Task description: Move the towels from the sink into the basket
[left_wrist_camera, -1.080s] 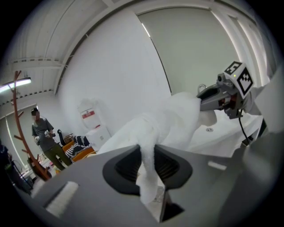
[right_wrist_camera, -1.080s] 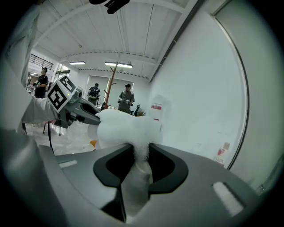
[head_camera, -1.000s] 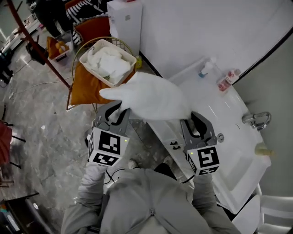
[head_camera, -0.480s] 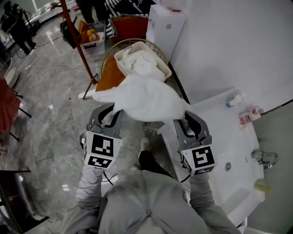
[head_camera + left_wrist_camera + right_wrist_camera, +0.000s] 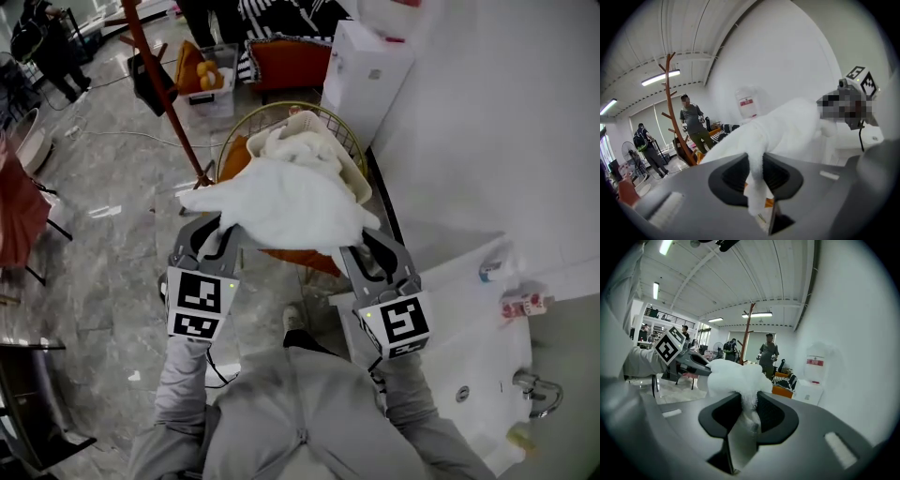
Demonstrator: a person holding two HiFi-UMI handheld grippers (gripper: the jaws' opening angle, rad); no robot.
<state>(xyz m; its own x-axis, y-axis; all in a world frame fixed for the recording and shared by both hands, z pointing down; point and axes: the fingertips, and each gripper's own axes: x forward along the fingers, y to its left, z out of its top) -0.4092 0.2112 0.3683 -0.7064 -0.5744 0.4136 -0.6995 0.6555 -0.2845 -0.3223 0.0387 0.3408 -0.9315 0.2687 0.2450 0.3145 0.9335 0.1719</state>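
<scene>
Both arms outstretched, left gripper [image 5: 217,236] and right gripper [image 5: 364,249] each clamped on one white towel [image 5: 281,208] — stretched between them, above the basket [image 5: 352,173].

Open marble floor [image 5: 103,262] lies clear to the left of the basket [image 5: 349,164], which heaped towels [image 5: 295,141] fill and a stretched towel [image 5: 272,206] covers on its near side. A white cabinet [image 5: 370,80] and wall [image 5: 469,122] close the right; a red coat stand [image 5: 169,94] rises far left.

No lettering is legible; the red label [image 5: 814,362] on the white unit [image 5: 820,374] is unreadable.
</scene>
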